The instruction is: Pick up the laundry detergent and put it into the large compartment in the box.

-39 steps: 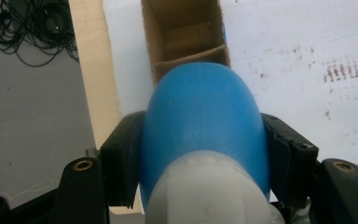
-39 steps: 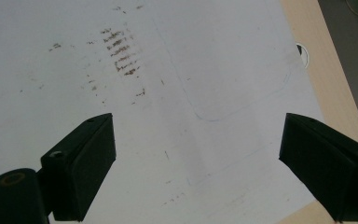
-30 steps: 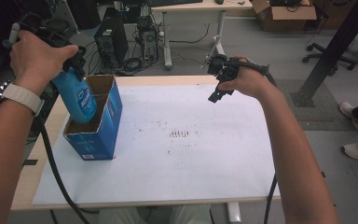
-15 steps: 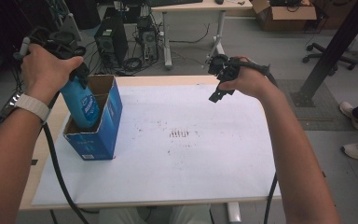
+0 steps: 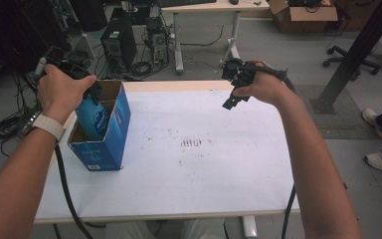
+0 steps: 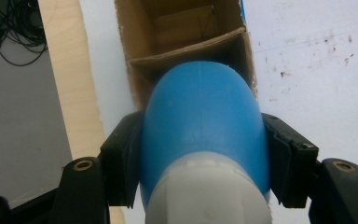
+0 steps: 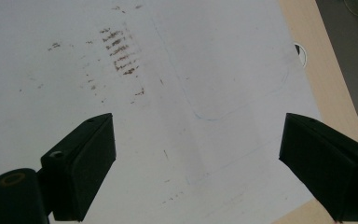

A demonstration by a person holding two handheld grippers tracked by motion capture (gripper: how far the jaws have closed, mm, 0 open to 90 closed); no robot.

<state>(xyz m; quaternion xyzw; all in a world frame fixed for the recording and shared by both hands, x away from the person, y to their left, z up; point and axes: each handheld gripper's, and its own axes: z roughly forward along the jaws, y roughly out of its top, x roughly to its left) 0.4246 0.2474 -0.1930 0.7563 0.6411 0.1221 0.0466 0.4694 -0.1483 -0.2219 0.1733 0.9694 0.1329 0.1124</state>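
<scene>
High view — blue bottle (image 5: 93, 121) inside box (image 5: 110, 144)

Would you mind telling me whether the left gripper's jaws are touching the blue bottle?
Touching. In the left gripper view, the left gripper has both black jaws pressed flat against opposite sides of the blue bottle, with no gap, above the cardboard box.
</scene>
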